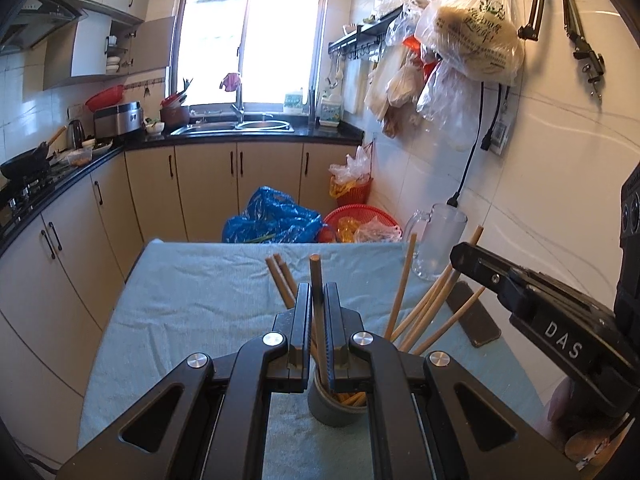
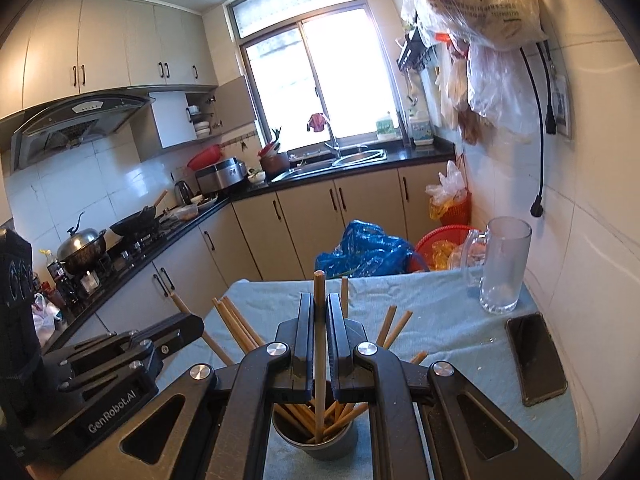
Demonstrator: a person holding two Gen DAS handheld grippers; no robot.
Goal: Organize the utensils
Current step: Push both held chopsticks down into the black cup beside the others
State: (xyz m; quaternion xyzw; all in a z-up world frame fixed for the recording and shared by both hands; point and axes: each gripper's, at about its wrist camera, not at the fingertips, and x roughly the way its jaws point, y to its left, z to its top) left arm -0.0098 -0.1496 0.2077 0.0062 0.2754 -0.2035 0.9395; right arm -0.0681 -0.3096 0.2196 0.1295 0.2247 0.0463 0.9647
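A grey cup [image 1: 336, 410] stands on the blue towel [image 1: 192, 304] and holds several wooden chopsticks [image 1: 424, 308] that fan outward. My left gripper [image 1: 319, 292] is shut on one chopstick [image 1: 316, 276], held upright over the cup. In the right wrist view the same cup [image 2: 320, 442] sits below my right gripper [image 2: 319, 304], which is shut on another upright chopstick [image 2: 319, 292] whose lower end reaches into the cup. The right gripper also shows at the right of the left wrist view, and the left gripper at the left of the right wrist view.
A glass mug [image 2: 502, 266] and a black phone [image 2: 536, 358] lie on the towel by the right wall. A blue bag [image 2: 366, 254] and red baskets [image 2: 442, 246] sit on the floor beyond the table. Kitchen counters run along the left and back.
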